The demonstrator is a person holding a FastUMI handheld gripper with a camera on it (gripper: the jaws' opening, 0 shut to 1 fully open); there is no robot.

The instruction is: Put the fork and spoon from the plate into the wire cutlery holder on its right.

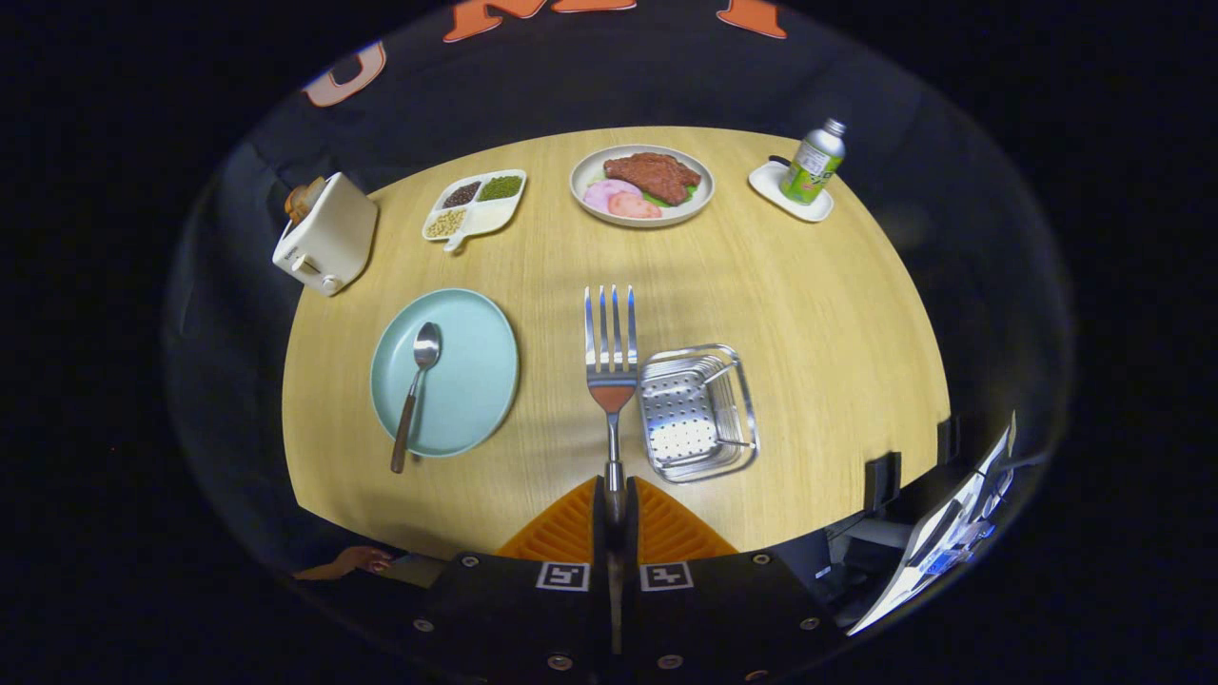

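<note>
- Jaws of the gripper (616,504) closed tight on the handle of the fork (610,357), one finger pressing each side.
- Fork sticks straight ahead from the jaws, tines pointing far, held above the table (818,314).
- Fork's head lies just left of the holder (697,411); whether it is over the rim or beside it I cannot tell.
- Holder is a shiny wire basket with a perforated floor, standing on the table right of the plate (476,366).
- Plate is pale blue-green and round, on the near left of the table.
- Spoon (415,392) rests on the plate, bowl toward the far side, its handle running over the near rim onto the table.
- Toaster (326,234), white, stands at the far left edge with bread in its slot.
- Divided dish (474,205) with seeds and grains sits right of the toaster.
- Food plate (642,185) with meat and slices lies at the far middle.
- Bottle (813,163) stands tilted in view on a small white tray (782,185) at the far right.
- A hand (347,561) shows below the near left table edge.
</note>
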